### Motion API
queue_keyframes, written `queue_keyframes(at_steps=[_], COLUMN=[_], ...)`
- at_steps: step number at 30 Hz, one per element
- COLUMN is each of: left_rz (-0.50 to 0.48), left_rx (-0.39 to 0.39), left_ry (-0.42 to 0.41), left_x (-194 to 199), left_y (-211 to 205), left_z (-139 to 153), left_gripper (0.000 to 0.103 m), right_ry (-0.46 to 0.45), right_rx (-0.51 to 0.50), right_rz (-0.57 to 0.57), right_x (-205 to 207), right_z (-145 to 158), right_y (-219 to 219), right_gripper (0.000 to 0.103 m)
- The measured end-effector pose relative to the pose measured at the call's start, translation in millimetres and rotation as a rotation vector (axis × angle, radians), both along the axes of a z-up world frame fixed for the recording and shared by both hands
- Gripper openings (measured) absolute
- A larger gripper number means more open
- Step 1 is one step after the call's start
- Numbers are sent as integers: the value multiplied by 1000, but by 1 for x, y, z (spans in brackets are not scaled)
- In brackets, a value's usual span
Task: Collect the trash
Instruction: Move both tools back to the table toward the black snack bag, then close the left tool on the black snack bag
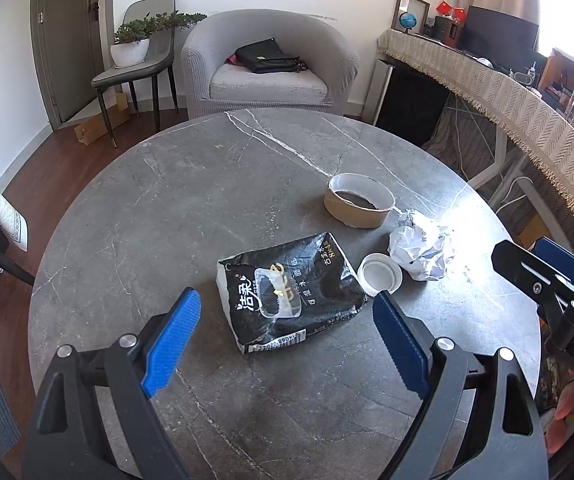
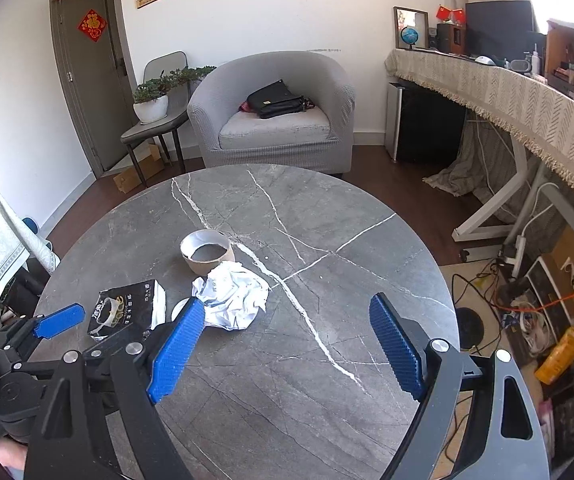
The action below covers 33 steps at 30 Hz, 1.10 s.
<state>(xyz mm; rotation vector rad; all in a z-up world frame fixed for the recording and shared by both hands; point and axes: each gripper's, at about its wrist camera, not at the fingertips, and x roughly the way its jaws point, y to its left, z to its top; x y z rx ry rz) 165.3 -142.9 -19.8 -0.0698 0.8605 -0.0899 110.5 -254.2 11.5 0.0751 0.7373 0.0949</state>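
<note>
Both tools hang over a round grey marble table [image 1: 135,208] strewn with trash; the left tool [image 1: 287,340] stands wide with nothing between its blue pads, and directly ahead of it, a little below its line of aim, lies a black tissue packet [image 1: 291,296]; the packet rests flat on the table, its long axis running from the near edge up and to the right in the left wrist view, the barcode end nearest the tool and the far end pointing toward a white lid [image 1: 379,274] that touches its right corner; just beyond the lid sits a crumpled paper ball [image 1: 423,246], and further back a shallow brown paper bowl [image 1: 359,200], upright and well apart from the packet; the right tool [image 2: 291,344], also wide and empty, looks on bare table, with the paper ball ahead and to its left, just past its left pad; by this reading the left tool is nearer the packet and the right nearer the ball; the jaws look set across the packet's short side.
</note>
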Motion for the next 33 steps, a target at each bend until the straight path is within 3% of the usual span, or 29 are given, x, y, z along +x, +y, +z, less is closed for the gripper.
queue_keyframes(at_steps=[12,17,29,33], left_rz=[30,60,79,51], left_rx=[78,67,63,58], left_ry=[10,48,54,45], left_x=[14,22,32,30], left_y=[-17,-14,-7,-7], left_z=[-6,-15,-19,-18], left_gripper=[90,90,90,85], right_ry=[12,15,27,39], right_rx=[1,6,-4,-3], right_rz=[-2,1,10,38], right_x=[-2,1,4,6], right_z=[-3,-4,-6,-9], right_y=[-10,-8,-3,3], right_gripper=[85,85,85,85])
